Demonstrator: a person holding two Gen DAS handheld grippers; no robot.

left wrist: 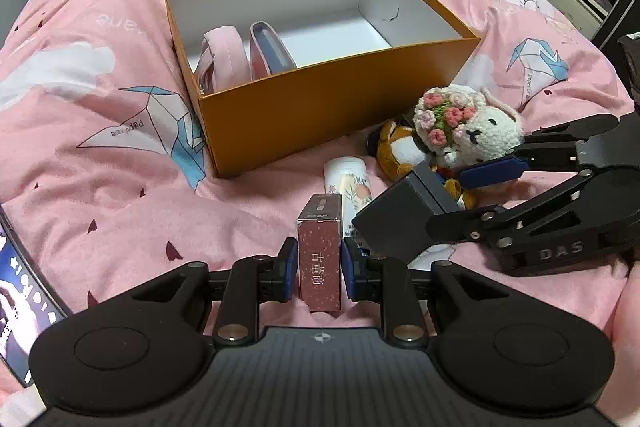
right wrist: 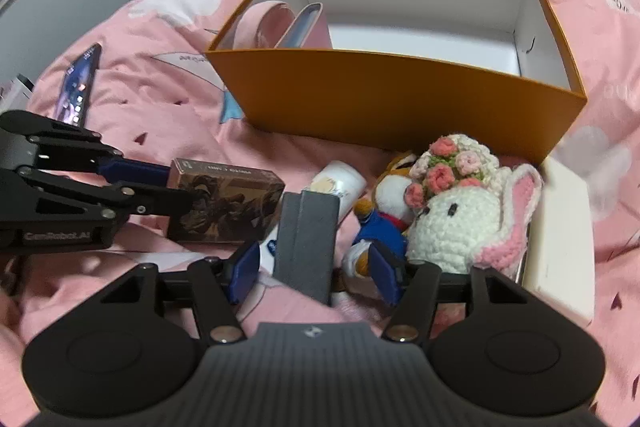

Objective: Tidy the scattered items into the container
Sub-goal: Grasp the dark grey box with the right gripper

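Maroon carton sits clamped in the left hand-held gripper; the right hand-held gripper seems parted around a grey box.

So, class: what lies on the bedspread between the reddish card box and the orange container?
In the left wrist view, the white floral tube lies just behind the reddish card box; beyond it, bare pink bedspread reaches the orange container.

I see a matt orange cardboard box, a crocheted yarn rabbit, soft pink cloth bedding, and a glossy printed carton.
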